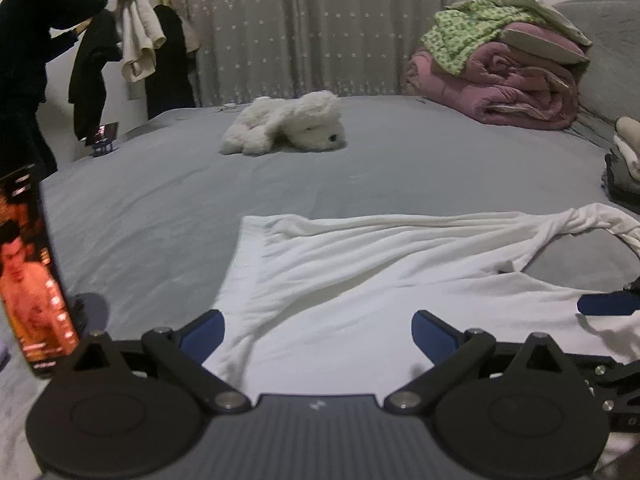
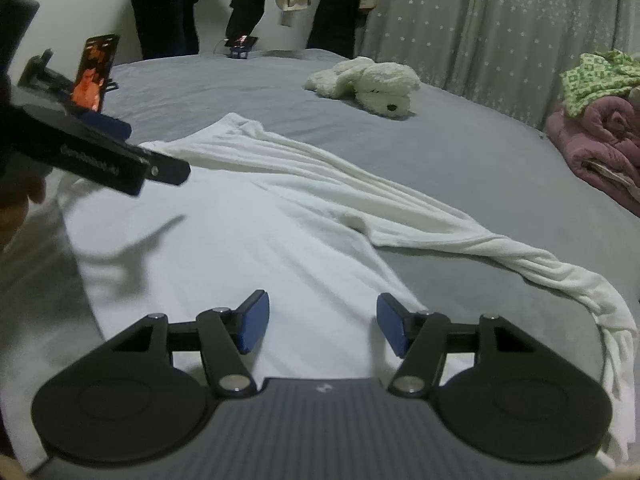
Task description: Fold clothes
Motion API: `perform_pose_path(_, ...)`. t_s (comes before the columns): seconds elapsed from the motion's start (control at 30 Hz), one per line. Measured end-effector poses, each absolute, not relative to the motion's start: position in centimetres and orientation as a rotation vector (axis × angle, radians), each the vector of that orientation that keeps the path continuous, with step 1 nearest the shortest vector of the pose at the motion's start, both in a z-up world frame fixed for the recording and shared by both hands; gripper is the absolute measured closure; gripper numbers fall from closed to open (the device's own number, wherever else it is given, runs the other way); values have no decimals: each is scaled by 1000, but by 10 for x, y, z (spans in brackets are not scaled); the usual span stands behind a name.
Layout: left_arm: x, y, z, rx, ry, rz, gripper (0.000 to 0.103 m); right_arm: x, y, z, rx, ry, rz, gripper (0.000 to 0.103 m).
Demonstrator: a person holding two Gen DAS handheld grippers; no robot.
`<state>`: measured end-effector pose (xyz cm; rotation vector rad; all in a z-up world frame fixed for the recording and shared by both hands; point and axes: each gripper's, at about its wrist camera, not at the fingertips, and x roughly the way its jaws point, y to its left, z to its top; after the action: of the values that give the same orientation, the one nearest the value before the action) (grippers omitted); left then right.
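Both claws gape empty over white shirt (image 1: pixel 360 280) | left claw (image 1: pixel 318 332) | right claw (image 2: pixel 322 322) | left view only: person (image 1: pixel 24 40)

Left gripper (image 1: pixel 318 330) fingers wide apart — right gripper (image 2: pixel 322 322) likewise, empty.

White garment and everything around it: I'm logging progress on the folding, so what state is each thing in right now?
White garment: spread on the bed, partly folded, one sleeve bunched and twisted.
Left gripper: open, over the garment, holding nothing.
Right gripper: open, over the garment, holding nothing.
Plush dog: lying on its side.
Pink quilt: rolled, green cloth on top.
Phone: upright, screen lit.
Curtain: drawn.
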<state>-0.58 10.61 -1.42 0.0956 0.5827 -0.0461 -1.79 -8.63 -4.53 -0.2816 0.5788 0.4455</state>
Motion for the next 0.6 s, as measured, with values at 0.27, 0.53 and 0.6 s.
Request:
perform_pose_path(0.27,16,75,-9,76,580,-66,3,-14,-105,-36,-225,566,398,39)
perform_pose_path(0.53,41,73,-9,-6,582,1,3,-17,-115,-35,-191,567,367,39)
perform_pose_path(0.6,45,79,-10,-44,581,25,3,-16,-118,-34,-170,569,357,40)
